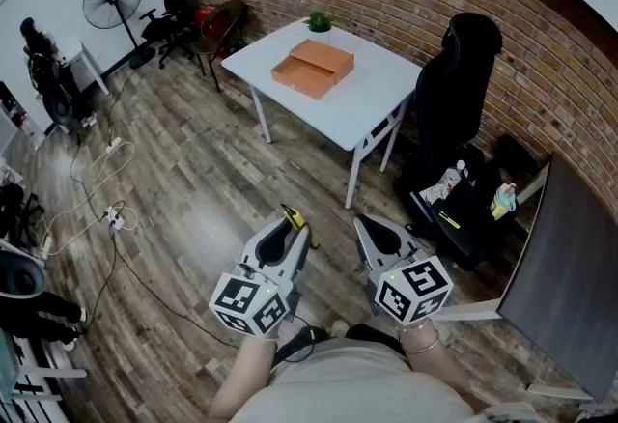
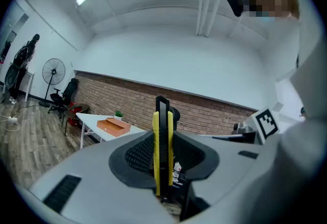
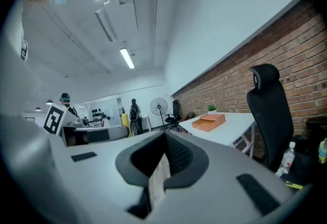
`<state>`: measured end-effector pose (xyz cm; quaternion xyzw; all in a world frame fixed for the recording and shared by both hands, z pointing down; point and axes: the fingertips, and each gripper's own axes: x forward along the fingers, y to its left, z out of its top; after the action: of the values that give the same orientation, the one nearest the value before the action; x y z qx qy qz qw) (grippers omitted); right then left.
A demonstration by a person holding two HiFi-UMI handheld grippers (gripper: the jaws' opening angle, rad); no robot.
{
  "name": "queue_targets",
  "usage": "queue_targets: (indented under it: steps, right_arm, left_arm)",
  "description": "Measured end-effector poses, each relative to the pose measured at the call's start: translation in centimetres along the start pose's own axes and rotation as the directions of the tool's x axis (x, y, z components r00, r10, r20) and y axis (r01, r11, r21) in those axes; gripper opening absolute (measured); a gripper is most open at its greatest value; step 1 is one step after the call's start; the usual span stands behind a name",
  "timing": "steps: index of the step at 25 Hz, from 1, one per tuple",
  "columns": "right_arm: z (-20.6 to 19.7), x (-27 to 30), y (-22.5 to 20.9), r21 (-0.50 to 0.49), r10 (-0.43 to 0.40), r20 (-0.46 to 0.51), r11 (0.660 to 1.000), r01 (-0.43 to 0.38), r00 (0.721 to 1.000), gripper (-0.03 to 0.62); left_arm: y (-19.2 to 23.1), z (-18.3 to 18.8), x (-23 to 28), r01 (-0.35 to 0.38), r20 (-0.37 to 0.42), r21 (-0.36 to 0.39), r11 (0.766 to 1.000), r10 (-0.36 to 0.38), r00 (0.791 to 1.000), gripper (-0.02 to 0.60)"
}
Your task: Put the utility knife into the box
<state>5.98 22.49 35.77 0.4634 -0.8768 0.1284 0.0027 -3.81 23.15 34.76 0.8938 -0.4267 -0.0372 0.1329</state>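
Left gripper [image 1: 297, 230] clamps utility knife [image 1: 292, 215], box [image 1: 313, 68] well apart.

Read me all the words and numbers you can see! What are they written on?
No words or numbers can be read in any view.
Square markers on the left gripper and right gripper: black-and-white patterns only, no letters.
Bottles beside the black chair: labels too small to read.
Utility knife and box: no print shows.
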Motion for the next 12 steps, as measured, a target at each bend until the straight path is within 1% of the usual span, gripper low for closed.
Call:
queue_targets:
  steps: [12]
  right_arm:
    - [-1.5,0.5,2.3,-0.006,0.038,-0.037,0.999,-0.038,0.999,-0.002]
  left_arm:
    - [-0.5,-0.7,-0.1,0.023,-0.023,-0.006,1.000,-0.023,0.999,0.110]
